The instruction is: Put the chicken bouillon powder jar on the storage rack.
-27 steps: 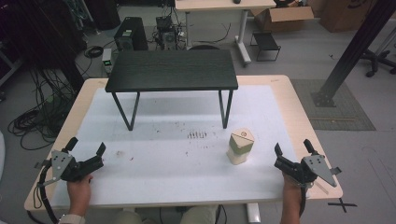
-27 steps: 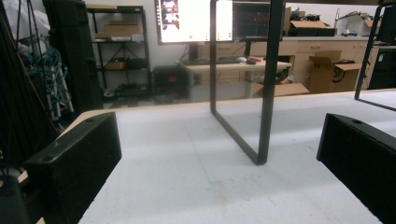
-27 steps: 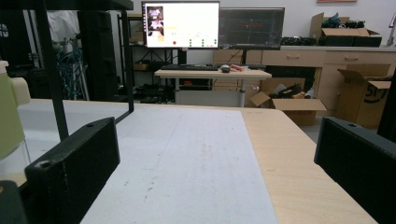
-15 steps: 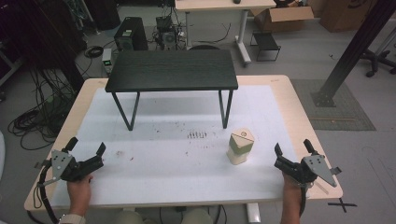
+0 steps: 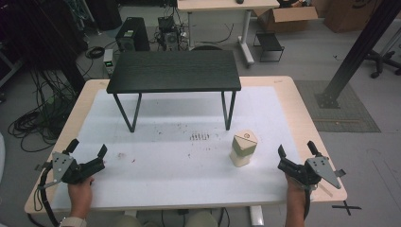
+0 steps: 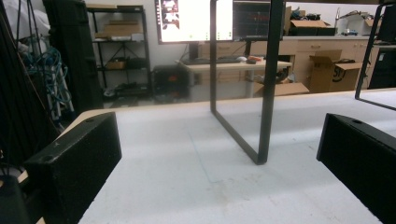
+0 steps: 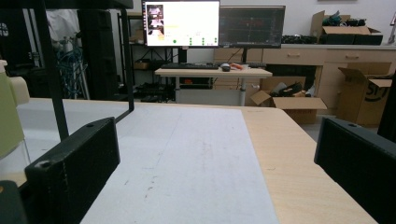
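Thing: the nearest thing to a gripper was a cream-coloured carton with a sloped top, upright on the white surface, at about 4 o'clock from the middle of the mat.
Neighbours: a small black table stood on the surface at 12 o'clock; the carton was in front of its right leg, well apart from it.
Handling, as a judgement: the carton looked light and rather thin-walled, so it would probably dent under a hard squeeze and tip easily if pushed near its top. Its sides seemed smooth and maybe a little slippery.
Where to take hold: probably on two flat opposite sides, around the middle or lower body, below the sloped top.
Right gripper: jaws wide apart, nothing between them; it rested low at the carton's 4 o'clock, near but not touching. In the right gripper view the carton showed at the left edge.
Left gripper: jaws also wide apart and empty, at 8 o'clock on the surface, well apart from the carton.
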`<state>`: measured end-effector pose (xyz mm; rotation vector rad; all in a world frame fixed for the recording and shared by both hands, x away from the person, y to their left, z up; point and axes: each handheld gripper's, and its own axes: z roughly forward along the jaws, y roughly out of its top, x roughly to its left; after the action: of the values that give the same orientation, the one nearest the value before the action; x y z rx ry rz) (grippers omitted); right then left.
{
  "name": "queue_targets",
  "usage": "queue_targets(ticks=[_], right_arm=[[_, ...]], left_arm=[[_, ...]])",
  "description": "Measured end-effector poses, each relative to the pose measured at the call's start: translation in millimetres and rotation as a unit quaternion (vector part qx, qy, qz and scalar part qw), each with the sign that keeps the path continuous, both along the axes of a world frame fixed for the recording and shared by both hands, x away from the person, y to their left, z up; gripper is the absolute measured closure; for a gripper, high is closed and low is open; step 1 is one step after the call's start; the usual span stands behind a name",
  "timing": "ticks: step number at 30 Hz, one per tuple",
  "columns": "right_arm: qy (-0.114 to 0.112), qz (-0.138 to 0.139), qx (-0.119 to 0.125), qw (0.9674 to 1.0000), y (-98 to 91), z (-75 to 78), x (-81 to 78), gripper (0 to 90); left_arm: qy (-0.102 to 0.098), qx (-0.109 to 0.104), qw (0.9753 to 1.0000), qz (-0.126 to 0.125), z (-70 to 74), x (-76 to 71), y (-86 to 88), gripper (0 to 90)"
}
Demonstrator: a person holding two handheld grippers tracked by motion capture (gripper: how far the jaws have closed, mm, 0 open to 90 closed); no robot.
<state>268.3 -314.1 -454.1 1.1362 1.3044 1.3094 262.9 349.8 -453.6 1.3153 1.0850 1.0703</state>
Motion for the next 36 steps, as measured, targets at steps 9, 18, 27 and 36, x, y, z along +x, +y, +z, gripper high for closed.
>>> queue_targets(ticks=[9,18,27,36], right_arm=[[0.018,0.004,0.005,0.9998,-1.2,1.5,3.6,0.0],[0.022,0.011,0.004,0.9997,1.9,10.1,1.7,0.0],[0.017,0.026,0.002,0.9995,8.6,24.4,-8.3,0.0],[0.018,0.049,0.002,0.9986,19.9,40.2,-14.4,0.0]], left_arm=[[-0.002,-0.002,1.0000,0.000,-0.1,-0.2,0.1,0.2],[-0.001,-0.001,1.0000,0.000,0.0,-0.1,0.2,0.2],[-0.003,-0.003,1.0000,0.000,-0.1,-0.3,0.2,0.2],[-0.003,-0.004,1.0000,0.000,-0.1,-0.4,0.3,0.2]])
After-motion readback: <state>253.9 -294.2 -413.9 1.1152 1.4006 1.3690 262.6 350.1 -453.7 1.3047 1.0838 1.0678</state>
